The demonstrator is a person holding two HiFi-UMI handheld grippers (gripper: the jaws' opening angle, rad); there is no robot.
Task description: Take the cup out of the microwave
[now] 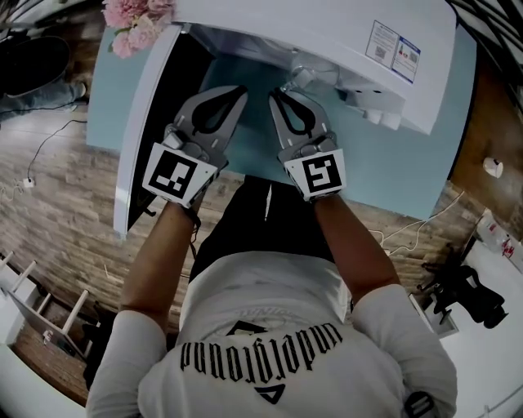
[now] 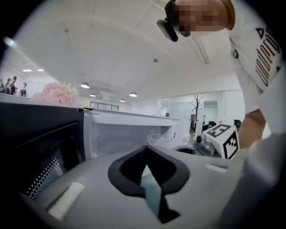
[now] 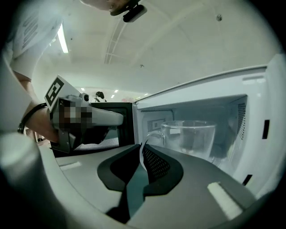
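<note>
A clear glass cup with a side handle hangs at the mouth of the white microwave, with the cavity behind it. My right gripper is shut on the cup's handle. In the head view the cup shows just under the microwave's top front edge, ahead of the right gripper. My left gripper sits beside it on the left, in front of the opening, with its tips together and nothing between them. The left gripper view shows the cup over the left gripper.
The microwave door is swung open to the left, its dark inner side close beside my left gripper. The microwave stands on a teal table. Pink flowers sit at the table's far left corner. Wooden floor lies around.
</note>
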